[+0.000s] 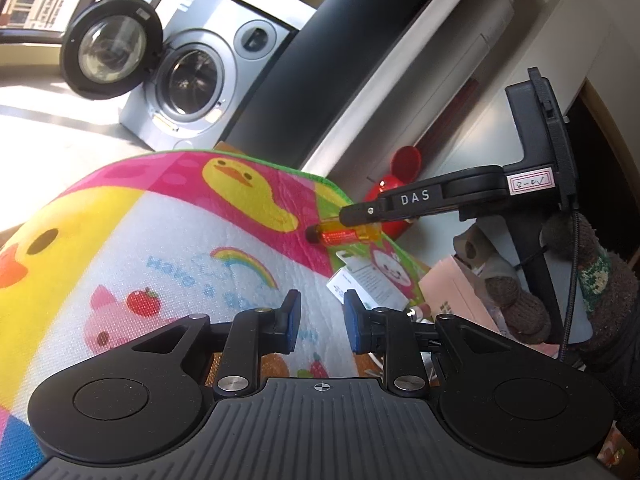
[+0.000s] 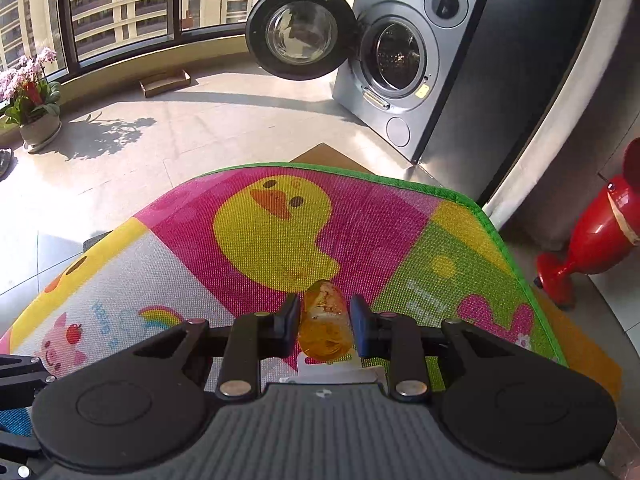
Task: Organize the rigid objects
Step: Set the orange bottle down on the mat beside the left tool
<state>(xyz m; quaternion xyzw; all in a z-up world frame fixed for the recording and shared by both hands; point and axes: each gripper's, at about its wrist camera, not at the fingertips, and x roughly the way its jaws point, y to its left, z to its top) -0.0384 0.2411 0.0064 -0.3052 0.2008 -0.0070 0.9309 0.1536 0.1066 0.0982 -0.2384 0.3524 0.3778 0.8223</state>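
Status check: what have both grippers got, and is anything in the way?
Right gripper shut on amber screwdriver handle, above the play mat. Left gripper open, empty. White box on the mat under the screwdriver.

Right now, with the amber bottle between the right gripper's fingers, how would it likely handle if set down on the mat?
The amber bottle looks rigid and smooth, so it may slip. Its round body would probably roll if laid on the mat. The right gripper brackets it closely.
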